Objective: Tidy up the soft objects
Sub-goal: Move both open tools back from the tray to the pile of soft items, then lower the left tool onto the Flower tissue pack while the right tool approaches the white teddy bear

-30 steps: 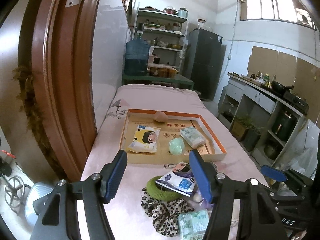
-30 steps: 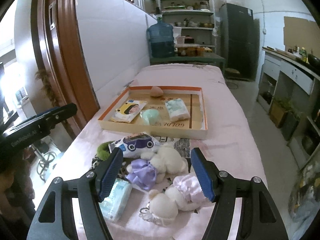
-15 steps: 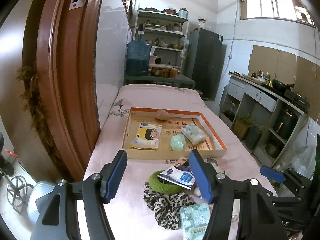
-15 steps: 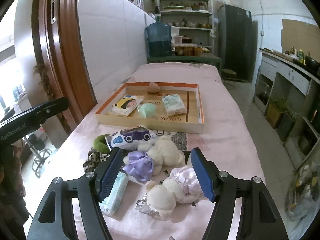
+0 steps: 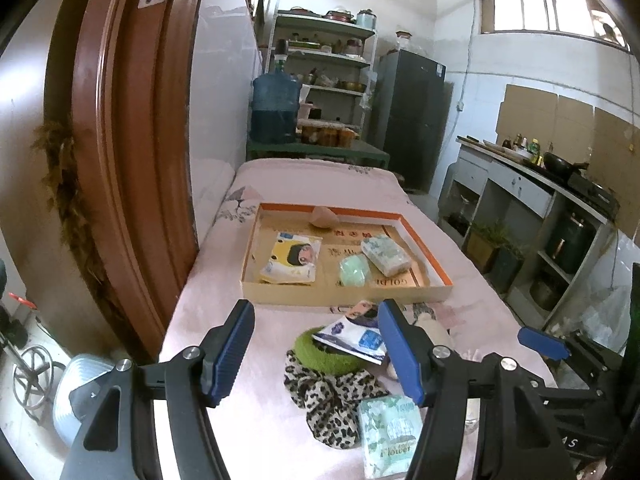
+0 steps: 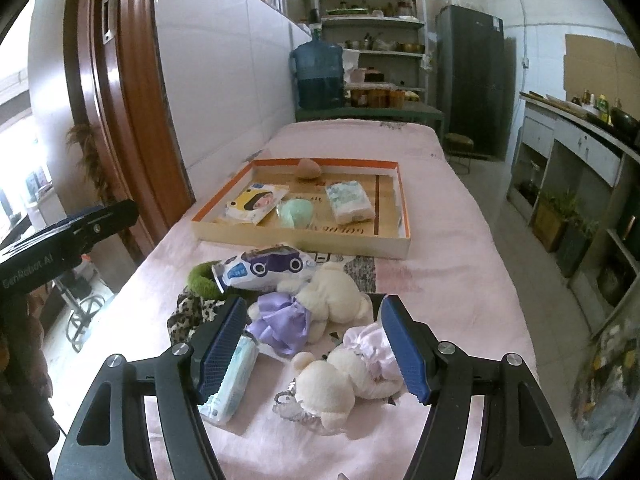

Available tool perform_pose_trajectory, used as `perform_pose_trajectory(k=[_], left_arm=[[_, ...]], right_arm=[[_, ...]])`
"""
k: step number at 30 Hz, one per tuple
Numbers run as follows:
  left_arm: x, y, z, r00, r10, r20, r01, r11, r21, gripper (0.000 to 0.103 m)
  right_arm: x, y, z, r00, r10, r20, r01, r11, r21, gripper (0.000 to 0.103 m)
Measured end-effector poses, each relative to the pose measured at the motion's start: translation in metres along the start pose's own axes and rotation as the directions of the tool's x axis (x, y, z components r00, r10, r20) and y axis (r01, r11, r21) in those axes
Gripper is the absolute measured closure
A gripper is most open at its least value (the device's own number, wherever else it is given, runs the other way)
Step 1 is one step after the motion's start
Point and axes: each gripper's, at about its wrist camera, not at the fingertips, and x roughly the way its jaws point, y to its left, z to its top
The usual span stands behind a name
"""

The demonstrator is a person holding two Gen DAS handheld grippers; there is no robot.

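Observation:
A shallow orange-rimmed cardboard tray [image 5: 436, 268] [image 6: 300, 242] lies on the pink table and holds a yellow tissue pack [image 5: 291, 258], a mint green sponge [image 5: 354, 272], a patterned tissue pack [image 5: 386, 255] and a tan sponge [image 5: 323, 216]. In front of the tray sits a pile: a green scrunchie [image 5: 320, 356], a leopard scrunchie [image 5: 332, 400], a blue wipes pouch [image 6: 266, 266], a floral tissue pack [image 5: 390, 436] and two white plush bears [image 6: 336, 296] [image 6: 340, 384]. My left gripper [image 5: 316, 350] hovers open above the scrunchies. My right gripper [image 6: 312, 346] hovers open over the bears. Neither holds anything.
A brown wooden door frame [image 5: 132, 160] stands close on the left. Beyond the table are a water jug [image 6: 318, 76], shelves [image 5: 324, 80] and a dark fridge [image 6: 472, 80]. A kitchen counter [image 5: 540, 188] runs along the right wall.
Both views have drifted slightly, so the pile and tray sit a little differently in frame. Both grippers stay open and nothing has been picked up.

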Motion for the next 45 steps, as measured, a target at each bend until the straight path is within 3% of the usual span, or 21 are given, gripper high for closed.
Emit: perform_pose_trajectory(k=[12,30,45], left_arm=[[0.013,-0.006,-0.026,0.997,-0.041,-0.068,0.042,0.999,0.002,0.039],[0.013,-0.015,-0.059,0.988,-0.119,-0.095,0.117,0.993,-0.017,0.039],[0.025,-0.036,-0.088,0.972,-0.165,-0.167,0.168,0.986,0.000,0.039]], right_arm=[[0.006,-0.008,-0.011,0.999,-0.009,-0.032,0.010,1.000,0.015,0.031],[0.014,-0.027,-0.030,0.996,-0.038,-0.077,0.044,0.996,0.080,0.031],[0.028,-0.036,-0.039,0.992,0.016,-0.124,0.005,0.985,0.172,0.031]])
